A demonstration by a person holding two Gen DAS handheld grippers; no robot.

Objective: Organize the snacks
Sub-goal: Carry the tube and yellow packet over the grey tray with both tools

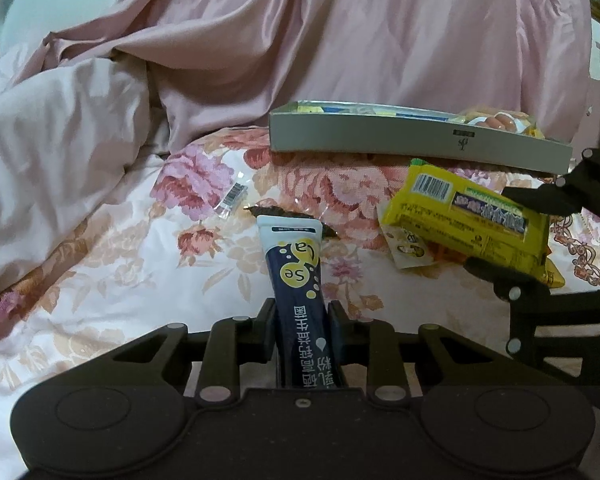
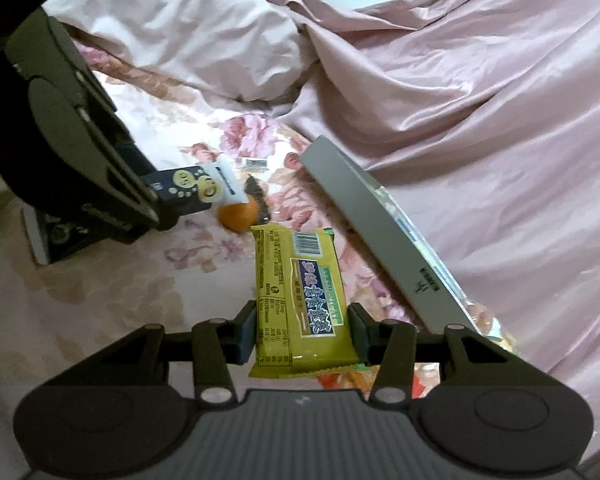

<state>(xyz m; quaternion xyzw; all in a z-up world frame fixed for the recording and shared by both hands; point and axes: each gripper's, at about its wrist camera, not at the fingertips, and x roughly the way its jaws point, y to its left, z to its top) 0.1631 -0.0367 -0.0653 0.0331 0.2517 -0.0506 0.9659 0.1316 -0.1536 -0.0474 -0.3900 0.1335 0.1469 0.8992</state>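
Note:
My left gripper (image 1: 300, 320) is shut on a dark blue stick pack (image 1: 296, 276) with yellow circles, which stands up between the pads above the floral bedsheet. My right gripper (image 2: 302, 332) is shut on a yellow-green snack packet (image 2: 300, 300), gripped by its long edges. In the left wrist view the right gripper (image 1: 520, 236) holds that yellow packet (image 1: 468, 216) at the right, just in front of a grey tray-like box (image 1: 380, 136) with snacks inside. The right wrist view shows the left gripper (image 2: 160, 200) with the blue pack (image 2: 196, 188) at the upper left.
An orange (image 2: 240, 214) lies on the sheet near a dark wrapper (image 1: 276, 214). A clear barcode scrap (image 1: 232, 196) and a small sachet (image 1: 408, 248) also lie loose. Pink bedding (image 1: 340, 40) is heaped behind the box. A dark box (image 2: 56, 236) sits at the left.

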